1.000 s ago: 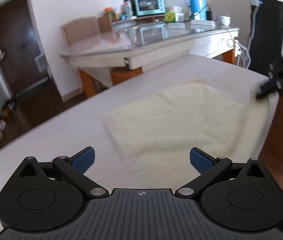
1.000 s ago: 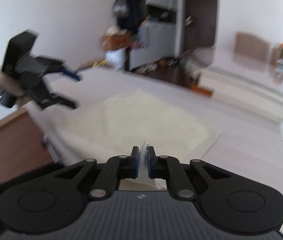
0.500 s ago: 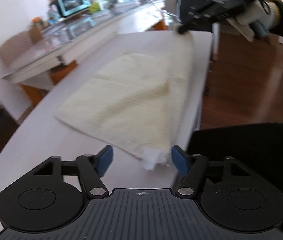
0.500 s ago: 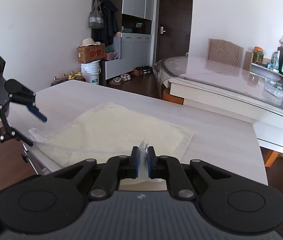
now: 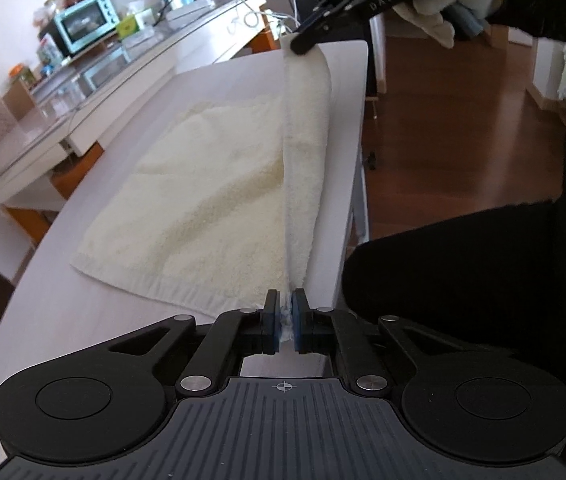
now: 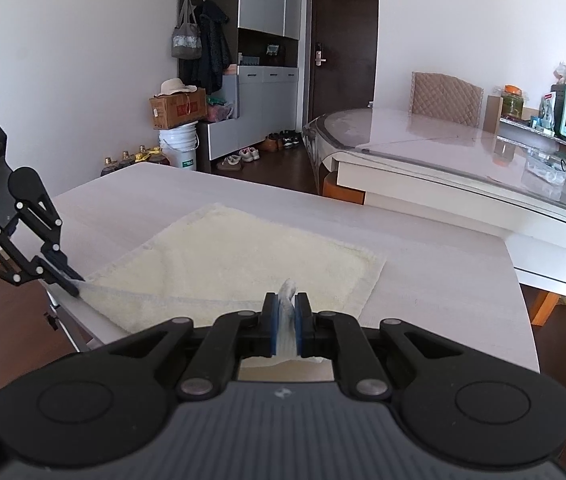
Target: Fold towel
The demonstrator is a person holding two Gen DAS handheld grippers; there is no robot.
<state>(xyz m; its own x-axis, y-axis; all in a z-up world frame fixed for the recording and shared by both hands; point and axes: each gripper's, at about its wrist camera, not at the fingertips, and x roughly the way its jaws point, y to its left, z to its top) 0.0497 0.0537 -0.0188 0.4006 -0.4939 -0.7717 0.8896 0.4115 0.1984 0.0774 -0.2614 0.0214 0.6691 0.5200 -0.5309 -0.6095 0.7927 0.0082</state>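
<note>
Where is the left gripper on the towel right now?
The left gripper is shut on the towel's near corner at the table edge; in the right wrist view it sits far left, opposite the right gripper.

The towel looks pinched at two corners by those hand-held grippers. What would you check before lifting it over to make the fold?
1. Left hand-held gripper shut on a towel corner, having just closed: ok.
2. Right hand-held gripper shut on the other near corner: ok.
3. Near edge raised between the two grips: ok.
4. Far half lying flat on the table: ok.
5. Bare table beyond the towel for the fold: ok.
6. How much cloth each grip holds: cannot tell.
</note>
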